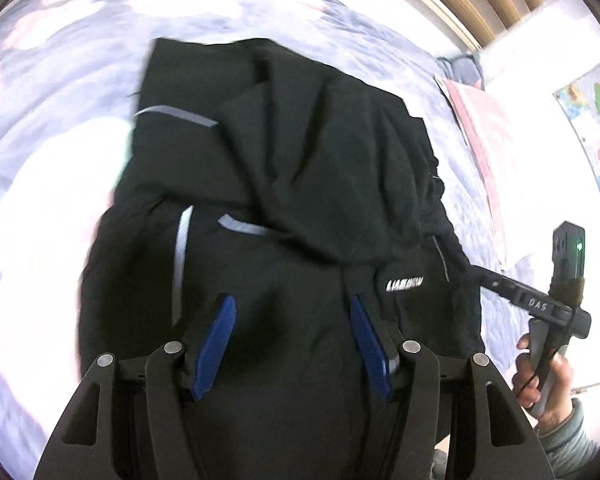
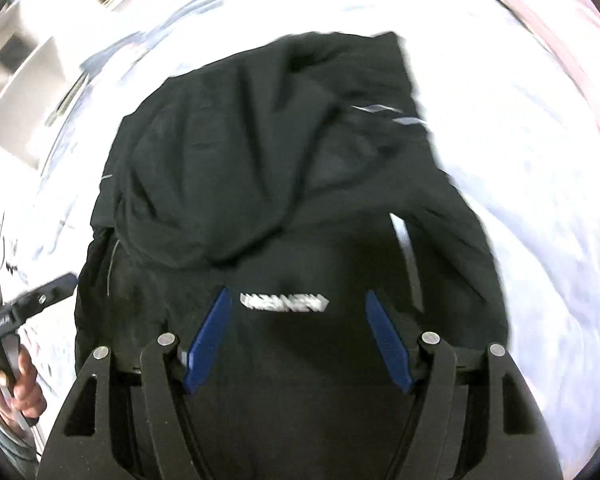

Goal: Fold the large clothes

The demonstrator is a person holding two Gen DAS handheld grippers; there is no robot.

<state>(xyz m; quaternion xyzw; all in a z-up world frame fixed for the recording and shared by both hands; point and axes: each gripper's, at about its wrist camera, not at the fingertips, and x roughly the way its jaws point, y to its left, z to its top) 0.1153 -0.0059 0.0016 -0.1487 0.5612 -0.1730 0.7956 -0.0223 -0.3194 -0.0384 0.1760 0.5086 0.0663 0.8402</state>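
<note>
Left hand-held gripper point(image 1: 292, 324) hangs over the crumpled black fabric jacket with grey reflective strips point(image 1: 292, 152), blue pads spread wide with nothing between them. That jacket's bunched up on the pale floral quilted bed point(image 1: 40, 184), white logo facing up. Off to the side, the right hand-held gripper point(image 1: 476, 272) pokes its tip right at the jacket's edge; can't tell from here if it's pinching anything.

Right wrist view: its own pads are wide apart and empty above the jacket's logo, and the left one shows at the frame edge.
</note>
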